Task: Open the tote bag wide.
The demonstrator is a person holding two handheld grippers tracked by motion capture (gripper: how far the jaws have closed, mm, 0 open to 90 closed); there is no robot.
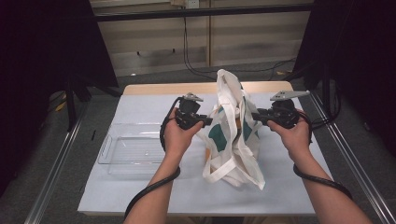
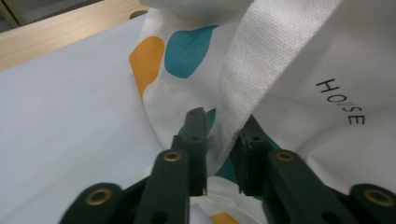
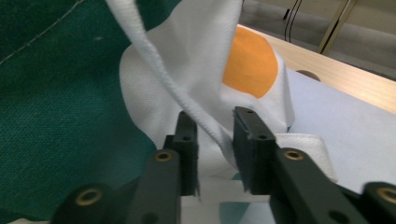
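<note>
A white tote bag (image 1: 232,154) with teal and orange patches stands upright at the middle of the table. My left gripper (image 1: 205,120) meets it from the left. In the left gripper view this gripper (image 2: 219,137) has its jaws closed on a white woven strap (image 2: 261,60), next to the printed word HOUSE. My right gripper (image 1: 256,116) meets the bag from the right. Seen in the right gripper view, the right gripper (image 3: 214,137) pinches a hemmed white edge of the bag (image 3: 154,60), beside an orange patch (image 3: 250,65). Both jaws point level toward the bag.
A clear plastic tray (image 1: 126,151) lies flat to the left of the bag, under my left forearm. A white sheet (image 1: 140,191) covers the wooden table (image 1: 154,88). Metal rails (image 1: 56,163) run along both sides.
</note>
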